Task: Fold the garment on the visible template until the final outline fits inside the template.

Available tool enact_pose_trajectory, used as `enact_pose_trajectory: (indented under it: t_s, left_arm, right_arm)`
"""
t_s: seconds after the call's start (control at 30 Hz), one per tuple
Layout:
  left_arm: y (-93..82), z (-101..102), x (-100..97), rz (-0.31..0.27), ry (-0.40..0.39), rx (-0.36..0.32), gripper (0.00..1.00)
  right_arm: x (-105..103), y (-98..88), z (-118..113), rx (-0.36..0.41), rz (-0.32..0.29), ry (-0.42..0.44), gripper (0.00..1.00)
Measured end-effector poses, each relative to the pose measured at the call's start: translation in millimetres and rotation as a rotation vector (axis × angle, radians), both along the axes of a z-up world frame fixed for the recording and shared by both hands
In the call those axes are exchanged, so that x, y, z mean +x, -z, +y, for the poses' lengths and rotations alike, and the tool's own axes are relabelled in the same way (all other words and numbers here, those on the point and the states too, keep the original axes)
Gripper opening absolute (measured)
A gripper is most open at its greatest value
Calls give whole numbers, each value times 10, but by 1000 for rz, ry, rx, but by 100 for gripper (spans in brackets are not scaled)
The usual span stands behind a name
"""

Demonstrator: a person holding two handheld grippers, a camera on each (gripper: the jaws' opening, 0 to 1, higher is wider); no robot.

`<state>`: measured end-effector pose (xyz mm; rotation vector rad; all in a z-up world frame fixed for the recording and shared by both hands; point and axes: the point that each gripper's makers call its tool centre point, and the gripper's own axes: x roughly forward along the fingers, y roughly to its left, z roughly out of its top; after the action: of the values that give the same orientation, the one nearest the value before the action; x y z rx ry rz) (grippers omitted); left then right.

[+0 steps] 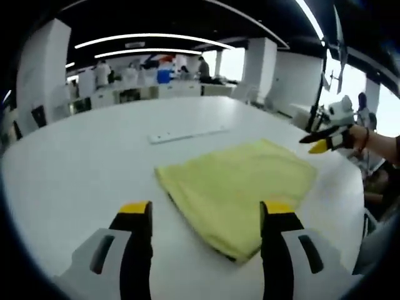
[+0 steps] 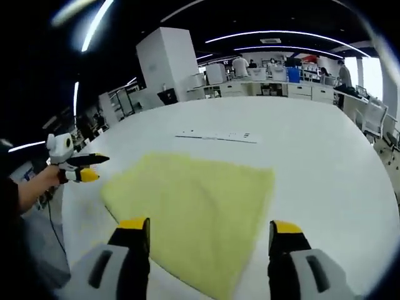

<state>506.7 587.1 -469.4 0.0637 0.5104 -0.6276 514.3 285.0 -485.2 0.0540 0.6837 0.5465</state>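
Cloth (image 1: 240, 187) lies folded flat near the middle of the white table (image 1: 81, 169), a yellow garment in a rough rectangle with one corner pointing toward your left gripper (image 1: 206, 215). That gripper hangs above the near edge of the cloth with its jaws spread wide and nothing between them. Your right gripper (image 2: 209, 232) hovers over the opposite side of the garment, jaws equally wide apart and empty.

You cannot make out a template outline anywhere on the table, so judging the fit is the main risk: if you call it done while a corner overhangs a hidden border, the fold fails. Another risk is catching only the top layer when you next pinch, which would peel the fold open. Dragging the cloth could also slide it toward the table edge.

A thin white strip (image 1: 187, 134) lies beyond the garment, apart from it. No containers sit on the table.
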Motion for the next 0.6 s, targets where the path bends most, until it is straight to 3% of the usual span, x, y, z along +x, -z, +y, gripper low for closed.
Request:
enact_pose_trajectory:
  t_s: [0.3,0.6]
  left_arm:
    - [123,-131,-271,46,21,27,60]
    - [264,-158,-401,75,18,23,45]
  right_arm:
    - [-290,142,-43,4,53,-6,76]
    - [-484,233,-57,-27,59,-21,64]
